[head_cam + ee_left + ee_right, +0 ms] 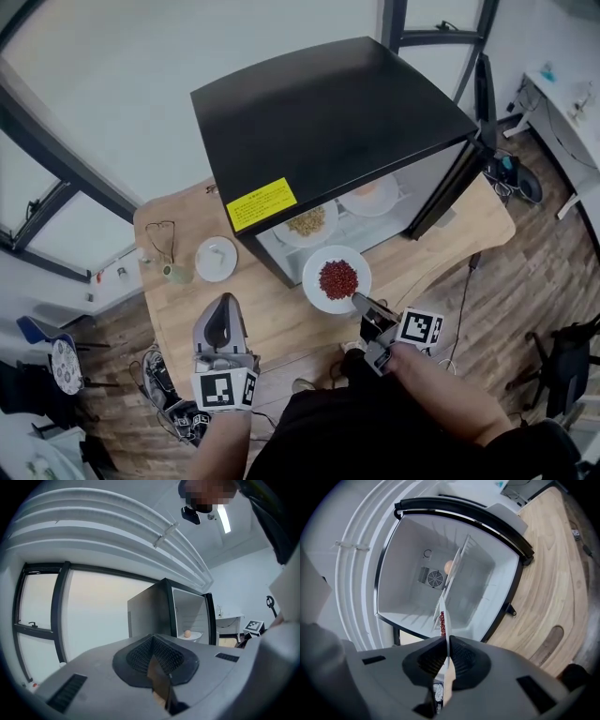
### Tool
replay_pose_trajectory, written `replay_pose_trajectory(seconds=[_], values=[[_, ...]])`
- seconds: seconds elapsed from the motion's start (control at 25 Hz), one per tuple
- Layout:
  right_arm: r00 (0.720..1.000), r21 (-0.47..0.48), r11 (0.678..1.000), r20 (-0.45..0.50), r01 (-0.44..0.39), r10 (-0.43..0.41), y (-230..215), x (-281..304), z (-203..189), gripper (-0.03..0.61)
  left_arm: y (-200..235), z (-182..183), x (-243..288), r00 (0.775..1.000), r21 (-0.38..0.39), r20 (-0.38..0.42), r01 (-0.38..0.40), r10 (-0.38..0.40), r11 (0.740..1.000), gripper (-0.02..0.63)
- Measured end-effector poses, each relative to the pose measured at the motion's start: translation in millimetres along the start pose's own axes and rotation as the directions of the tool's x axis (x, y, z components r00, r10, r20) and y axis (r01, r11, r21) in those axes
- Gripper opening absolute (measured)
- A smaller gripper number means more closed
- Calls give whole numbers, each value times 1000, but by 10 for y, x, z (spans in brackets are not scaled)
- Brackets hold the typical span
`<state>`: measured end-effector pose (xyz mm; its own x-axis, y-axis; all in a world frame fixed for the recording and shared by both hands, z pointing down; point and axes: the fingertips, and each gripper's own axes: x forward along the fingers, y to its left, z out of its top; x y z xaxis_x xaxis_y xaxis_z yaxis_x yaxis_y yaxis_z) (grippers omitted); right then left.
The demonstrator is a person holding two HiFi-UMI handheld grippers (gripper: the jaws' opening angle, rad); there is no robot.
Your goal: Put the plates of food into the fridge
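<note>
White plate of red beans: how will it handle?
Probably stiff: the white round plate of red beans lies flat though the right gripper pinches only its rim. The contents likely roll if it tilts. Smooth rim may slip.

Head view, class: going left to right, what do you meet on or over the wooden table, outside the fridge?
Eyeglasses → small white plate → plate of red food, held at its rim by the right gripper.
</note>
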<state>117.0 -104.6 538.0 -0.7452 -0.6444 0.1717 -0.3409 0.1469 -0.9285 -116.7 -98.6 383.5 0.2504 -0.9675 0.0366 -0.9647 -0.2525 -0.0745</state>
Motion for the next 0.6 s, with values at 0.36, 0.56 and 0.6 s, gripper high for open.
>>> replay_pose_trajectory(seconds=[0.36, 0.56, 0.6], values=[[998, 29, 999, -49, 36, -35, -324, 130, 208, 32, 23, 15, 234, 998, 15, -11, -62, 62, 998, 3], [994, 35, 997, -93, 66, -63, -539, 271, 302, 32, 46, -59, 324, 994, 20, -39, -101, 102, 995, 3], [993, 34, 997, -100, 69, -65, -575, 303, 325, 32, 46, -72, 341, 993, 21, -43, -108, 109, 994, 3]])
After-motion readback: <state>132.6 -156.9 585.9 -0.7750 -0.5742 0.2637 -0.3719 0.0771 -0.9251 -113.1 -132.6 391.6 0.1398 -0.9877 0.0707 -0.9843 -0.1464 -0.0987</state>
